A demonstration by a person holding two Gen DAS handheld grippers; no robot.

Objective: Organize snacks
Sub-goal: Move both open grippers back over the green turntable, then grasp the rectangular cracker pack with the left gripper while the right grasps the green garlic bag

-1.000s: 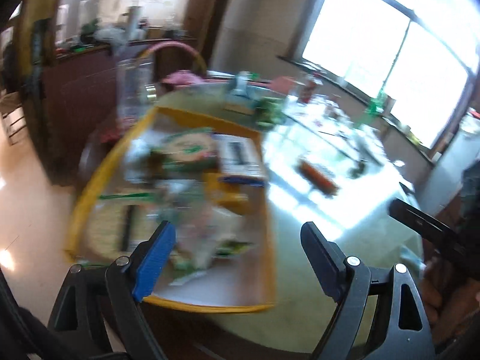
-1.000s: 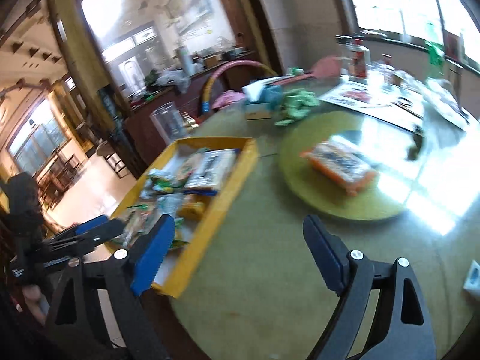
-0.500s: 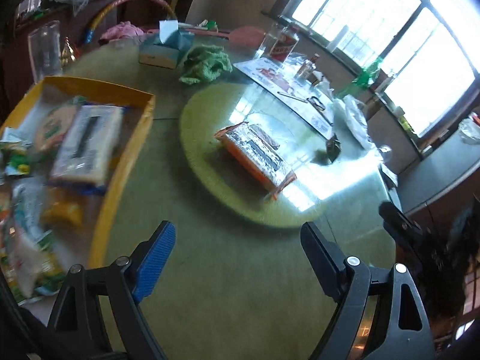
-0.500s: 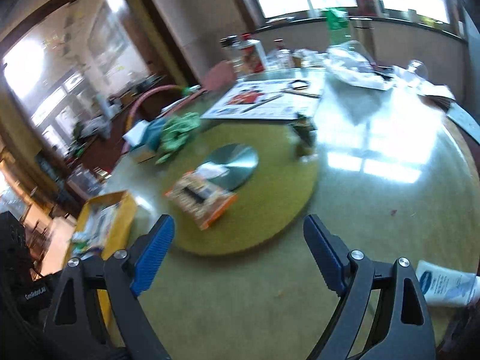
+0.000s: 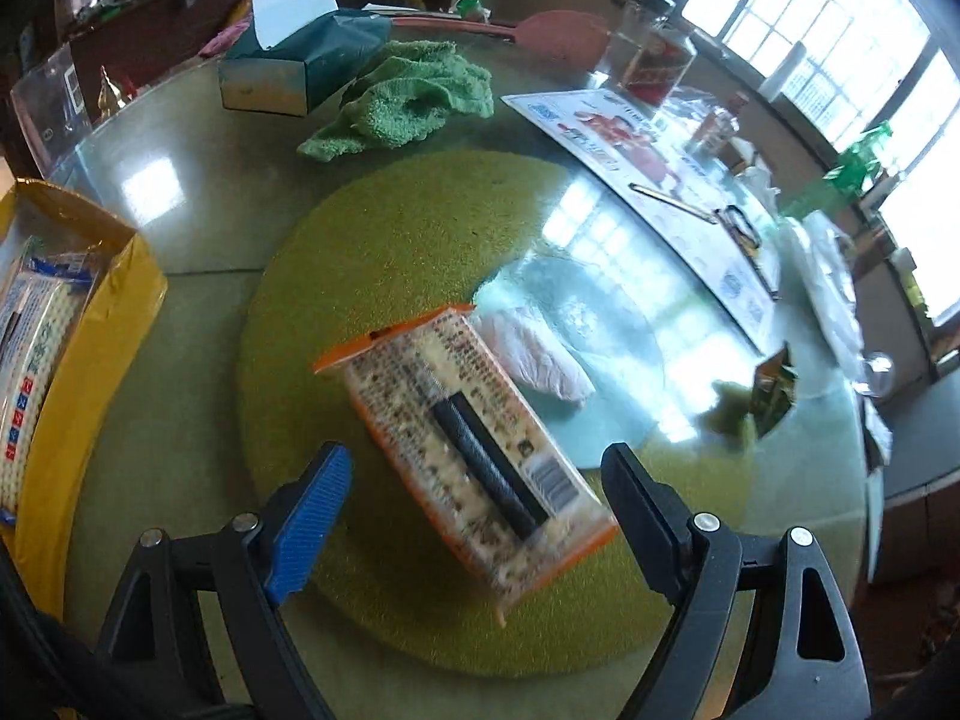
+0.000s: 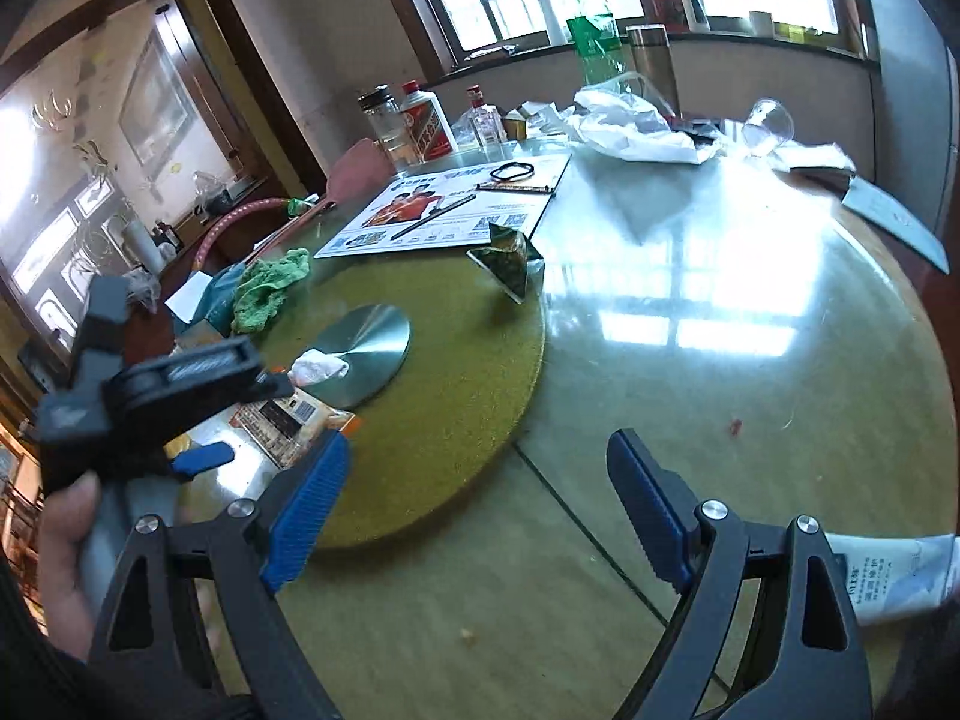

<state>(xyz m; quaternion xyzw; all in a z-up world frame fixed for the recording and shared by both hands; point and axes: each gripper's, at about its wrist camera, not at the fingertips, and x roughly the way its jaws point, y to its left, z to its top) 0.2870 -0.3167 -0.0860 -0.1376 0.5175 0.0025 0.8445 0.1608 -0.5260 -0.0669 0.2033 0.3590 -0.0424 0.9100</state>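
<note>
Care is what this grab needs, because the snack pack (image 5: 480, 450) is soft and flat and lies crooked on the green turntable (image 5: 384, 240). The left gripper (image 5: 474, 498) hangs just above the near end of the pack with its two fingers wide apart and nothing in them. I think it is about to pick the pack up. To do it well, it should turn a little so the fingers line up with the long sides of the pack, go down low until they almost touch the turntable, and then squeeze gently on the narrow middle. Squeezing too hard could crush the food inside, and a slanted grab could make the pack slip out. After that the pack likely goes in the yellow box (image 5: 90, 324), which sits off the turntable to its left and already has other snacks in it. The right gripper (image 6: 474, 498) waits over the near edge of the turntable, fingers also wide apart and empty, and it should keep out of the way. The pack is long and see-through with orange edges, small writing, a dark stripe down the middle and a barcode near its close end. A small white crumpled thing (image 5: 528, 348) touches its far side.
</note>
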